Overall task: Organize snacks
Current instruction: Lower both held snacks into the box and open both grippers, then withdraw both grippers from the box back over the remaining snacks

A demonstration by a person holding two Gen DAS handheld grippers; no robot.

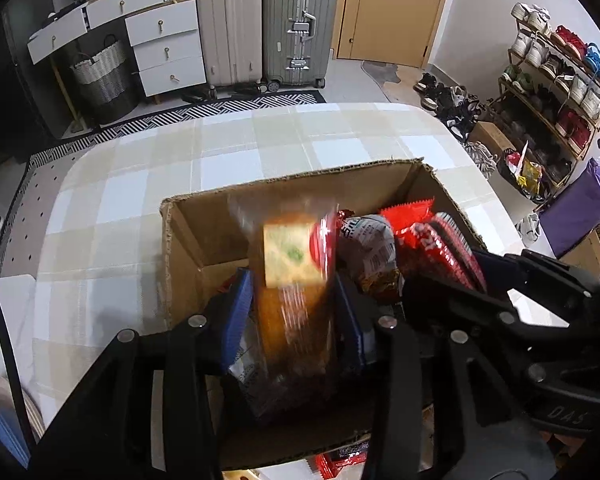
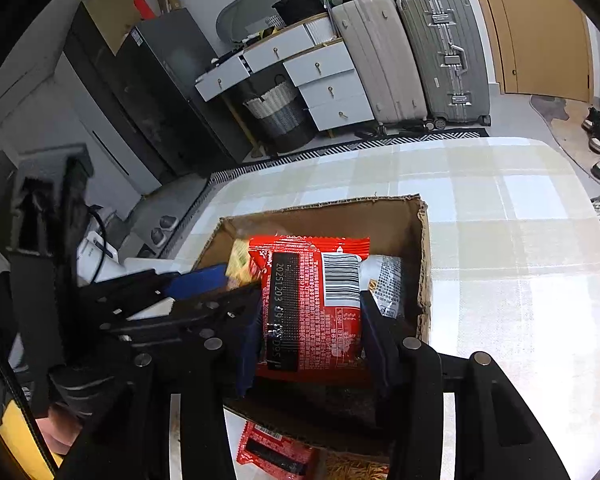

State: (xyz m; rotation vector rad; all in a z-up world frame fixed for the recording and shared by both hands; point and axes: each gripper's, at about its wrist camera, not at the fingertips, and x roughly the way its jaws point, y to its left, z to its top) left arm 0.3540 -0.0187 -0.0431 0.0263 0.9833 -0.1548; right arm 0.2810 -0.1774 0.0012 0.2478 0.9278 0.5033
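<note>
An open cardboard box stands on the checked tablecloth and also shows in the right wrist view. My left gripper is shut on a clear-wrapped orange snack pack with a pale label, held over the box's left part. My right gripper is shut on a red snack packet with a barcode, held over the box. The right gripper also shows in the left wrist view with the red packet. A white printed packet lies inside the box.
Another red packet lies on the table in front of the box, beside a straw-coloured item. The table extends beyond the box. Suitcases, drawers, a basket and a shoe rack stand on the floor beyond.
</note>
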